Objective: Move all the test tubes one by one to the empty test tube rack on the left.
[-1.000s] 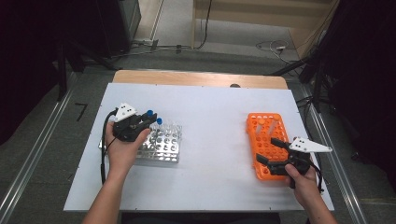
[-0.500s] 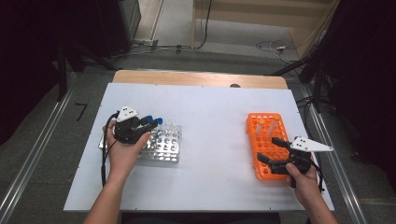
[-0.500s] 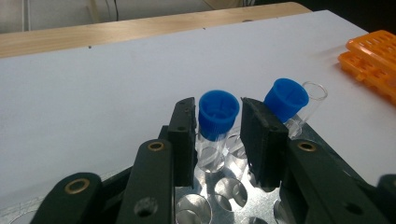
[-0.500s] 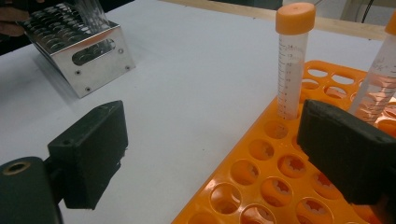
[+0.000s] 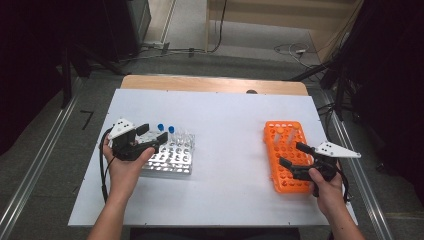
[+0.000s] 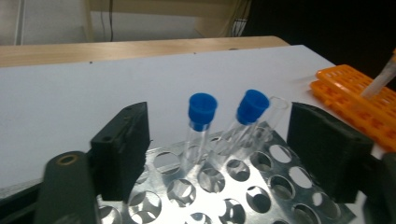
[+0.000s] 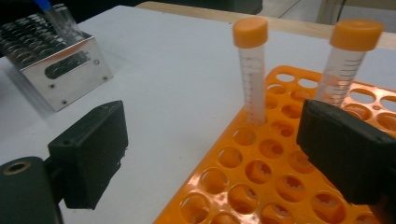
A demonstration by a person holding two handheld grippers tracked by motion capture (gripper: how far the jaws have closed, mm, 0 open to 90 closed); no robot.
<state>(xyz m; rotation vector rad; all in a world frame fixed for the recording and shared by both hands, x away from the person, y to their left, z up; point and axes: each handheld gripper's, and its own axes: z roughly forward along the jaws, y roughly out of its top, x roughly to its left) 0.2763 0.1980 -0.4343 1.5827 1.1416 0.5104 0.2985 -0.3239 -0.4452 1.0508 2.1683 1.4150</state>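
Left tongs (image 6: 217, 154) opened; blue-capped tubes (image 6: 201, 126) near-upright.

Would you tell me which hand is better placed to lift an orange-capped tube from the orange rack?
Right: its tool hangs open at the orange rack, an orange-capped tube just ahead.

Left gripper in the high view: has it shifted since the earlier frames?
Yes. The left gripper has drawn slightly back from the metal tube rack, jaws just opened, nothing gripped.
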